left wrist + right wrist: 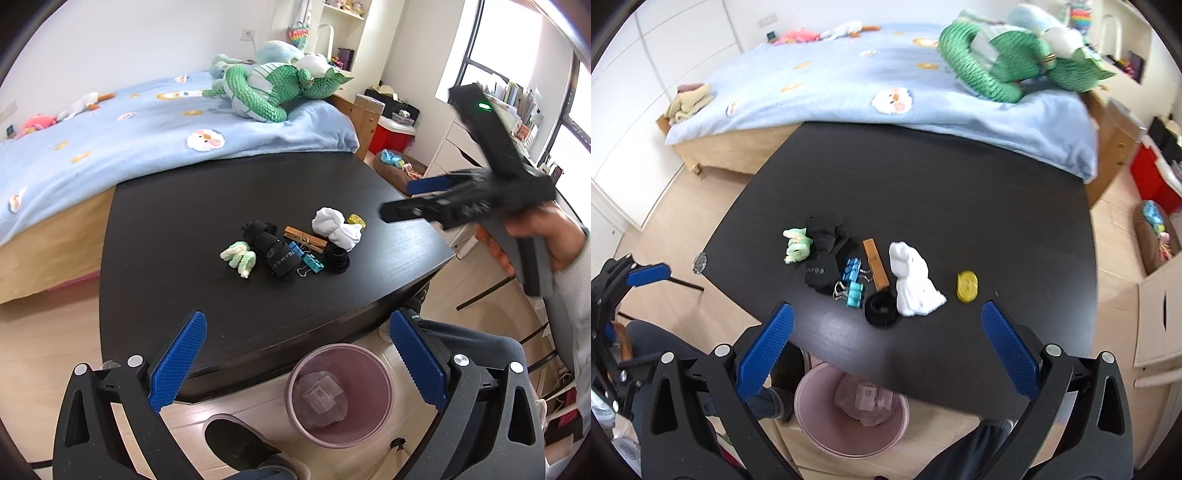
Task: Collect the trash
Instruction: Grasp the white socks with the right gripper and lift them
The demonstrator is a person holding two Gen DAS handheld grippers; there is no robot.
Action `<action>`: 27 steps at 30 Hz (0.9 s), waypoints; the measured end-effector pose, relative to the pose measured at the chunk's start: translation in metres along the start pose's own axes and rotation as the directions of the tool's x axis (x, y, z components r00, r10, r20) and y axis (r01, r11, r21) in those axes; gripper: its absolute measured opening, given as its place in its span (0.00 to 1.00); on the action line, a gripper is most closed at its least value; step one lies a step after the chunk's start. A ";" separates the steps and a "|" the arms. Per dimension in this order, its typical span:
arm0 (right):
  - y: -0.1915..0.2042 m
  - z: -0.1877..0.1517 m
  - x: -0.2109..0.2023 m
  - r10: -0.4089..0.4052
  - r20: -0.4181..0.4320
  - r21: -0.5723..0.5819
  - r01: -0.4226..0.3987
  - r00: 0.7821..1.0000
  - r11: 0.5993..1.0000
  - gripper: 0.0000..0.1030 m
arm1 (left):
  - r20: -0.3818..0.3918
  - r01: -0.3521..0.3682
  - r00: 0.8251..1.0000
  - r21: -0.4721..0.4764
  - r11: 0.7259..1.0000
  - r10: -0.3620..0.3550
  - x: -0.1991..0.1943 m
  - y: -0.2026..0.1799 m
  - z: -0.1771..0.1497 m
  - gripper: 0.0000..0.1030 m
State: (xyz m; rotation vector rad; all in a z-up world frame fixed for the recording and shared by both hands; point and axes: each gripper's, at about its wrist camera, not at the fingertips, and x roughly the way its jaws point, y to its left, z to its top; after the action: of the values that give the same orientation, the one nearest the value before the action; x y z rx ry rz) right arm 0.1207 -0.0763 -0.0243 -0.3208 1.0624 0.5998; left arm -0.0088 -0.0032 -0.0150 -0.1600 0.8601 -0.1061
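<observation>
A black table (184, 229) (923, 177) holds a small cluster: a white crumpled tissue (336, 229) (912, 282), a green-white crumpled scrap (240, 258) (796, 245), black fabric (271, 245) (822, 251), blue binder clips (308, 258) (851, 282), a wooden clothespin (304, 239) (875, 264), a black ring (337, 258) (881, 310) and a yellow disc (356, 220) (967, 287). A pink bin (338, 395) (849, 410) with clear wrappers stands on the floor at the table's near edge. My left gripper (297, 354) is open and empty over the bin. My right gripper (886, 347) is open and empty above the table's near edge.
A bed with a blue blanket (147, 125) (886, 85) and a green plush dragon (273, 88) (1004, 62) lies behind the table. White drawers (454, 147) stand at the right. My legs and a shoe (236, 443) are beside the bin.
</observation>
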 end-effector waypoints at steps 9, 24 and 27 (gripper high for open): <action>-0.008 0.032 0.060 0.029 -0.171 -0.057 -0.039 0.985 0.998 0.94 | 0.005 -0.012 1.000 -0.017 1.000 0.012 -0.004 0.010 0.003 0.93; -0.024 0.033 0.108 0.064 -0.276 -0.009 -0.069 0.959 0.998 0.53 | -0.008 -0.020 1.000 -0.036 0.999 0.020 0.001 0.019 0.005 0.93; -0.025 0.033 0.113 0.066 -0.286 -0.010 -0.072 0.956 0.997 0.47 | -0.010 -0.017 1.000 -0.038 0.999 0.017 0.003 0.019 0.005 0.93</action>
State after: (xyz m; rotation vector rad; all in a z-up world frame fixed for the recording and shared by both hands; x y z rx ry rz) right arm 0.1985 -0.0445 -0.1098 -0.3980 1.3507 0.6402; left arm -0.0023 0.0160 -0.0170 -0.1878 0.8735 -0.0743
